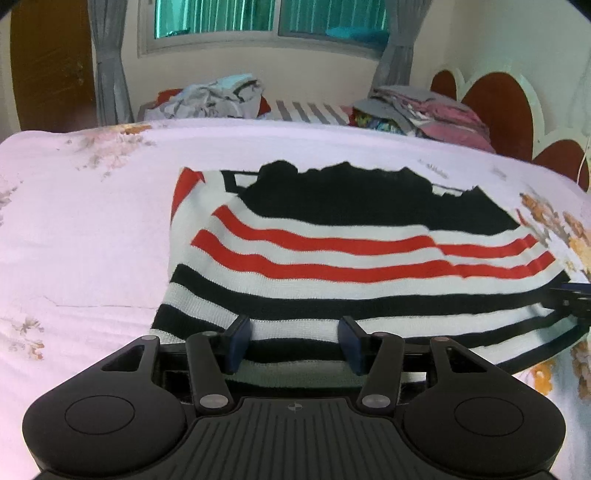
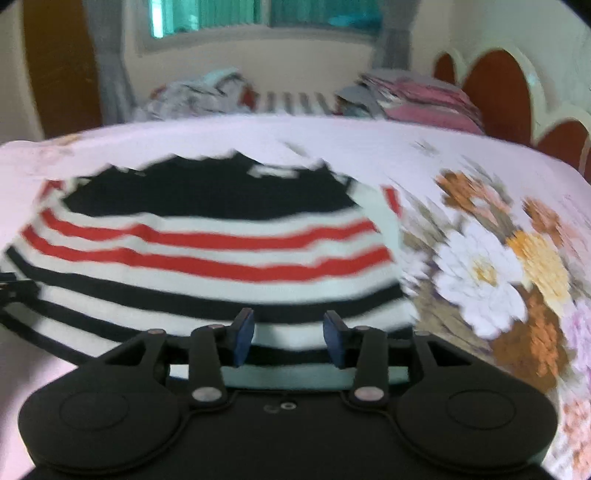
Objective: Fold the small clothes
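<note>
Nearest in each wrist view is a hand-held gripper with its blue pads spread apart: the left hand-held gripper sits at the near hem of the sweater toward its left corner, and the right hand-held gripper sits at the same hem toward its right corner. Striped knit shows in the gap between each pair of pads, but neither pair is closed on it, and whether the pads touch the cloth cannot be told. The sweater lies spread on the bed just ahead of both tools, black and white bands nearest, red ones beyond, a solid black part farthest. By the look of it, the step in hand is taking hold of the hem for a fold away from the person; the next move calls for both tools to pinch the hem corners evenly and carry them forward together. No container is in view. Far beyond, loose clothes lie ahead-left and a stack ahead-right, below a window.
</note>
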Available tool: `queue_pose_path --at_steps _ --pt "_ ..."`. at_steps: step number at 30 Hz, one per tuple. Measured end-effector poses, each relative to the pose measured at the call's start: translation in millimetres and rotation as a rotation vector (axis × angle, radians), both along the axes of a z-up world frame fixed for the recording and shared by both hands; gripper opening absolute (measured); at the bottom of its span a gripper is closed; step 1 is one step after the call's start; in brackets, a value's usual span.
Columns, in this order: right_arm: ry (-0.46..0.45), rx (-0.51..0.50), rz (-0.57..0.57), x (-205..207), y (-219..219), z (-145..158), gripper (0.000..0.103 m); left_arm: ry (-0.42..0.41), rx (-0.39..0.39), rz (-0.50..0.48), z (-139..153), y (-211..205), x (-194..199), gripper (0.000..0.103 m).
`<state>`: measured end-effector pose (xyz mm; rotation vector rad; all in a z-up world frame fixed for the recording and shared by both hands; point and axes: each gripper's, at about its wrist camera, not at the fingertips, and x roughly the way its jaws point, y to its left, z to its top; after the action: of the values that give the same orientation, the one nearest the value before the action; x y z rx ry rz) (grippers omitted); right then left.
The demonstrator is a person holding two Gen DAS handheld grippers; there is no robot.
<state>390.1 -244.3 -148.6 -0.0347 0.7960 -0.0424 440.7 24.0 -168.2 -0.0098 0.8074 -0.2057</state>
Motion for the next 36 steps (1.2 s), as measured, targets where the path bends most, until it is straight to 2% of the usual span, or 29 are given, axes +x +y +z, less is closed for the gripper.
queue_pose_path --at_steps 5,11,14,16,21,22,23,25,32,36 --pt "-0.028 0.046 0.102 22.5 31.2 2.0 0.041 -0.054 0.009 0.022 8.1 -7.3 7.1 0.054" --pt "-0.021 0.066 0.191 51.2 57.9 -8.8 0.041 -0.001 0.041 0.089 -11.1 -5.6 37.7 0.055" --pt "-0.017 0.048 0.224 53.6 66.8 -16.9 0.041 -0.011 0.037 0.076 -17.2 1.6 35.4 0.055" --pt "0.015 0.026 0.230 57.1 67.0 -28.2 0.041 -0.016 0.042 0.071 -18.4 3.8 33.0 0.055" --pt "0.007 0.015 0.245 56.8 67.0 -28.4 0.043 0.002 0.034 0.093 -9.6 4.9 31.9 0.056" --pt "0.008 0.017 0.241 56.8 67.0 -28.1 0.043 0.010 0.022 0.096 -6.8 5.9 31.2 0.059" --pt "0.008 0.018 0.235 56.4 67.9 -28.6 0.044 0.020 0.004 0.098 -4.2 7.7 29.8 0.068" --pt "0.005 0.010 0.225 54.6 70.5 -28.8 0.044 0.032 -0.026 0.114 1.2 12.0 25.5 0.076" --pt "-0.003 0.032 0.163 47.9 71.9 -15.7 0.051 0.101 -0.087 0.128 6.6 30.3 7.1 0.076" --pt "-0.011 0.050 0.127 42.8 70.2 -8.5 0.052 0.138 -0.141 0.144 6.4 40.4 -5.7 0.078"
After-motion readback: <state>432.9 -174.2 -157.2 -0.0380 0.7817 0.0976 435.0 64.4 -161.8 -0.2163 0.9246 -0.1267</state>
